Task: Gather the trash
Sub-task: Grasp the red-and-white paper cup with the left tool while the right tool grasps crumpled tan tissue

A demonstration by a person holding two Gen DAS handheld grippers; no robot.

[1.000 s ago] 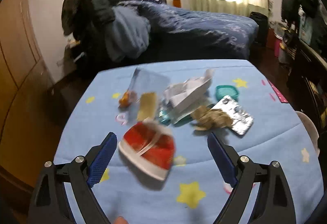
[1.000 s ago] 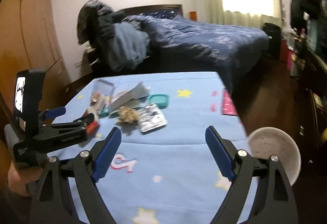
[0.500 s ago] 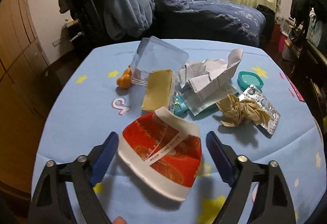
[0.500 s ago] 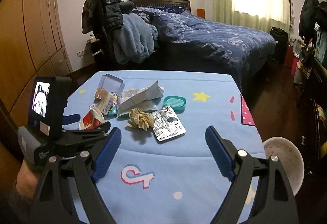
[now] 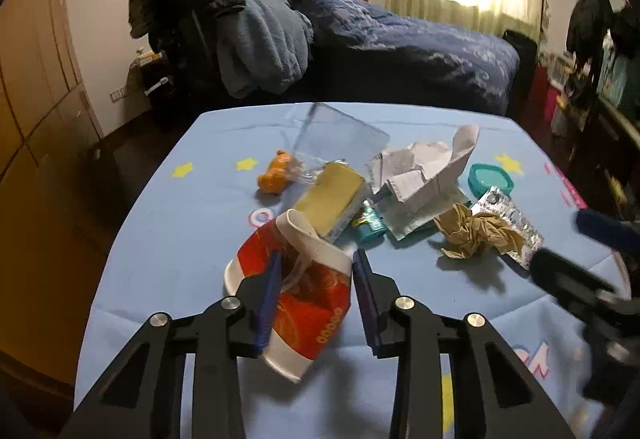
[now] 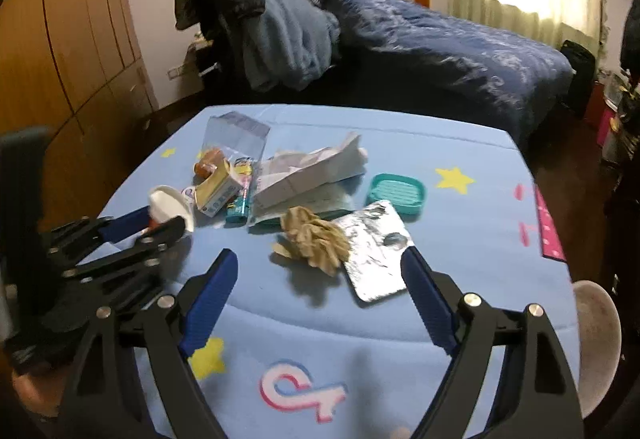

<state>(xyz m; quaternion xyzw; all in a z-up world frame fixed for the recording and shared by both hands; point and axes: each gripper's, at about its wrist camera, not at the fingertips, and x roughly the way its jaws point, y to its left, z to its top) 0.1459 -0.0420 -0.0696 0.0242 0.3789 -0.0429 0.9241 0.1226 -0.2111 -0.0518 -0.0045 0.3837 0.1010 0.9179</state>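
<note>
At the near left of the worktop (image 5: pixel 168 223), a crushed red-and-white paper cup (image 5: pixel 308 291) lies tilted, its white rim toward the near right and its long axis running near to far. The left gripper (image 5: pixel 314 271) has just been closing its jaws, which now pinch the cup's crumpled wall. Just beyond lie a yellow carton (image 5: pixel 328 199), a clear plastic box (image 5: pixel 340 135), folded white paper (image 5: pixel 420 175), a teal wrapper (image 5: pixel 368 225), a brown paper wad (image 6: pixel 316 239) and a foil blister sheet (image 6: pixel 372 259) touching it. The right gripper (image 6: pixel 320 275) hovers with jaws wide apart around the wad and foil, gripping nothing. Bare blue cloth lies open near the front edge.
</note>
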